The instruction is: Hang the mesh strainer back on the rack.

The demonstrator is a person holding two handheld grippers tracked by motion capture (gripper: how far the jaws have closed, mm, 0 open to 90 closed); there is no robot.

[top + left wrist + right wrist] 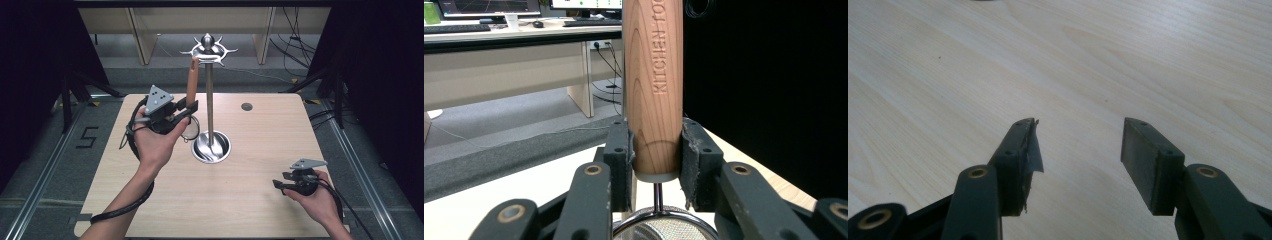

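Left of the steel hanging stand (210, 90), the left gripper (186, 111) clamps both pads on the round wooden handle (654, 85) of a strainer, held upright with its top near the stand's hooks. The mesh bowl (664, 230) is cut off below, probably fine wire. Right of the stand, the right gripper (276, 184) hovers with jaws parted over the pale wood table (1098, 55).
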